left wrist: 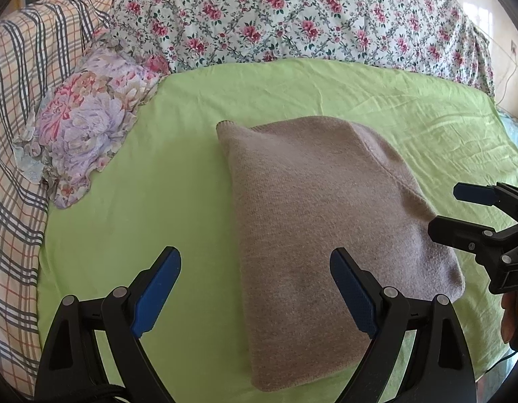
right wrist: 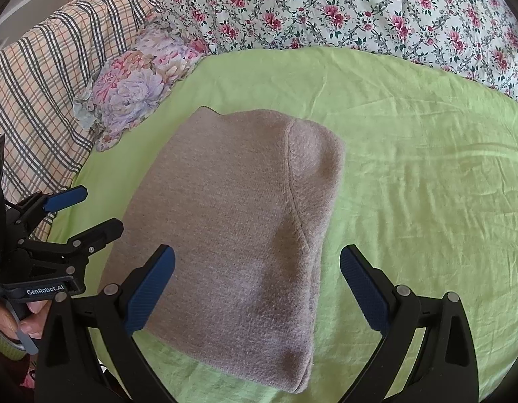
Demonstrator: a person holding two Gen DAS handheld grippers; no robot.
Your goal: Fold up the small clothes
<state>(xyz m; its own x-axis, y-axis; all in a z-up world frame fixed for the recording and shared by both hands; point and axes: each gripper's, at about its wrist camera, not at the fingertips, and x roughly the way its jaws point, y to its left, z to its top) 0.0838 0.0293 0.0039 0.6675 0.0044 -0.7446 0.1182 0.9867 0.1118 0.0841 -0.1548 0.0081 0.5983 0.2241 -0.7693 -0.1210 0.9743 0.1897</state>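
1. Sweater (left wrist: 326,235): folded beige knit rectangle, lying on green sheet (left wrist: 158,168).
2. Left gripper (left wrist: 255,288): jaws wide apart, empty, hovering at sweater's 6 o'clock edge.
3. Right gripper (right wrist: 257,288): jaws wide apart, empty, above sweater.

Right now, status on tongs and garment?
Left tongs open, right tongs open, both empty. Folded beige knit sweater flat on green sheet. Nothing obstructing.

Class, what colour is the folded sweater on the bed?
Taupe, a greyish brown sweater; clearest in right wrist view.

We take this for a home bedroom: bed under a green sheet (left wrist: 292,94), floral quilt (left wrist: 292,13) behind it, checked bedding (left wrist: 20,107) and a floral pillow (left wrist: 87,124) at its left.
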